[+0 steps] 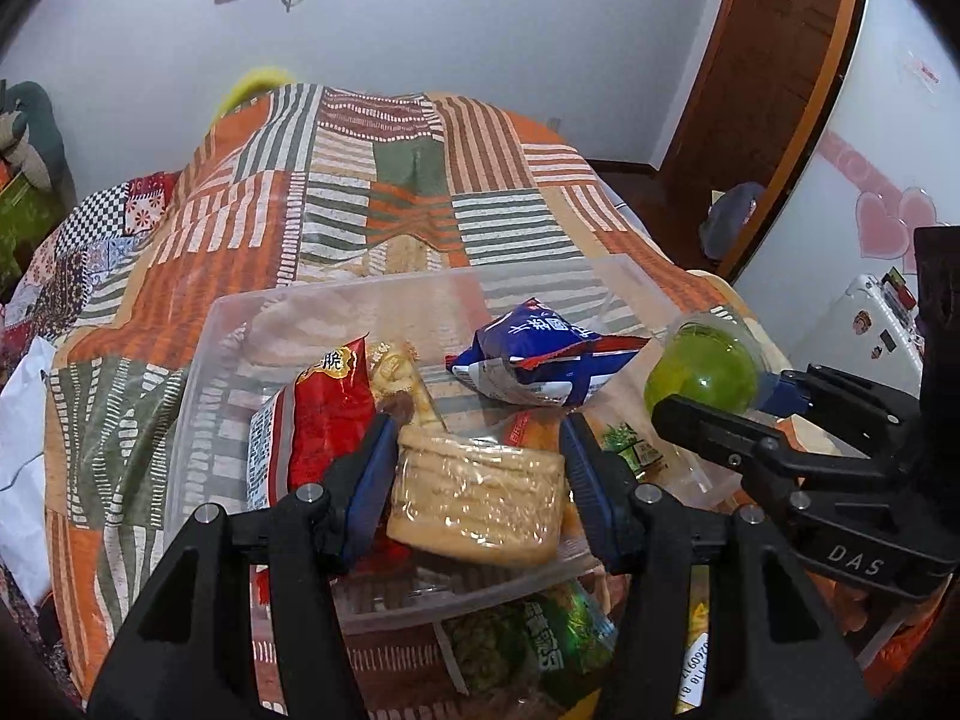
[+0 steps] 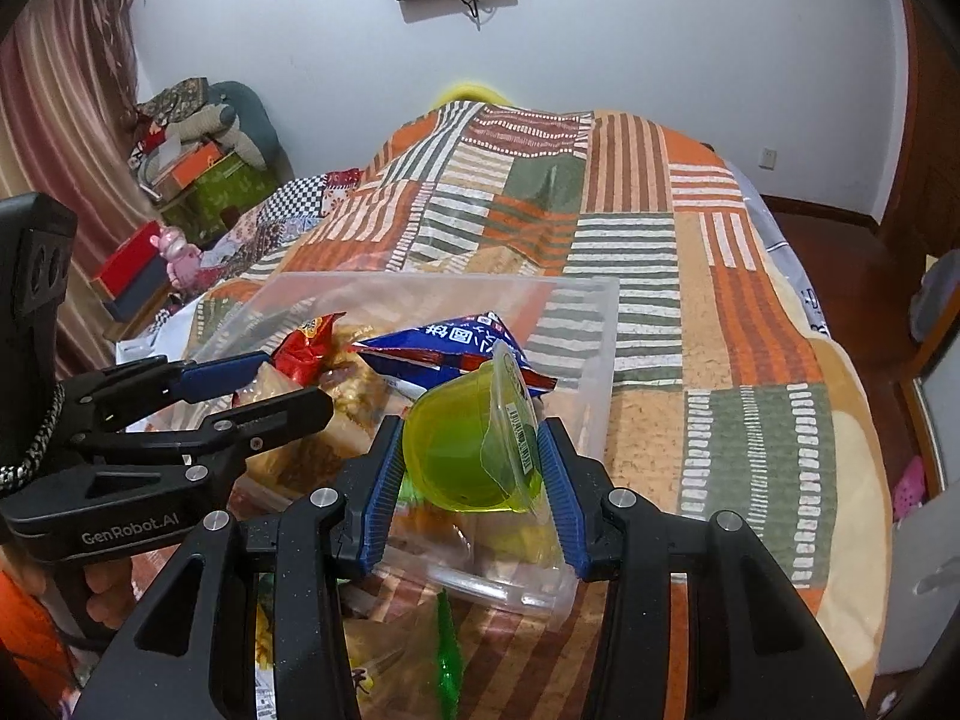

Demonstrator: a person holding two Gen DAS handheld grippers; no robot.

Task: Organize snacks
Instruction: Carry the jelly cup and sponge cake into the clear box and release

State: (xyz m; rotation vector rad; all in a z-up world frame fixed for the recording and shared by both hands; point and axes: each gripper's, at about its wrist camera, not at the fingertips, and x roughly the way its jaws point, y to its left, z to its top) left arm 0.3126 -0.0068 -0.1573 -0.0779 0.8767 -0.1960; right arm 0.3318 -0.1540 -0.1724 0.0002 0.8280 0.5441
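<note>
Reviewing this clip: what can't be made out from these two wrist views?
- Left wrist view: the snacks below the clear bin are hidden by the left gripper holding the cracker pack.
- Right wrist view: the bin floor is hidden by the jelly cup in the right gripper.
- Blue packet: print too small.

The left gripper [image 1: 480, 474] was closed on a package; the right gripper [image 2: 471, 456] clamped a cup.
</note>
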